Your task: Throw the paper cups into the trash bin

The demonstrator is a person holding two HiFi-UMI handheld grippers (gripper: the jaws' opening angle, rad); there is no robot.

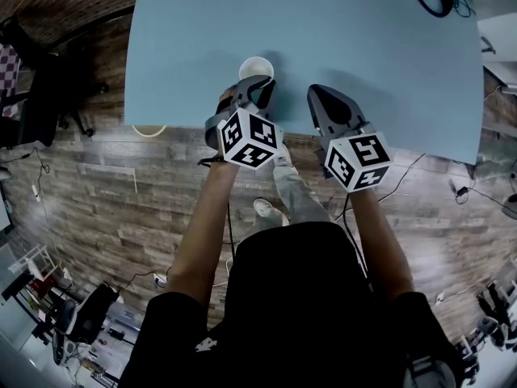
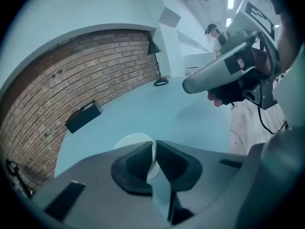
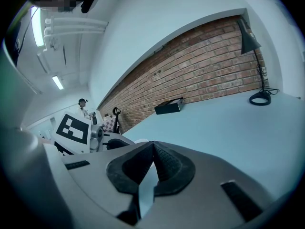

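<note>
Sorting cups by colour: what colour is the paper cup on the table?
White cup, clearest in the head view.

Premises read as an office-type workroom or lab. Noted: a long exposed brick wall [image 3: 200,75], a wood-plank floor [image 1: 105,208] with loose cables [image 1: 477,192] trailing across it, a large pale blue desk [image 1: 339,47] carrying a black lamp [image 3: 257,66], a dark wheeled chair [image 1: 40,95], ceiling strip lights [image 3: 57,82], and a second person [image 3: 83,106] farther back.

cup [image 1: 256,68]: wht paper, matt | tbl [image 1: 363,39]: smooth, matt | floor [image 1: 121,184]: wood
</note>
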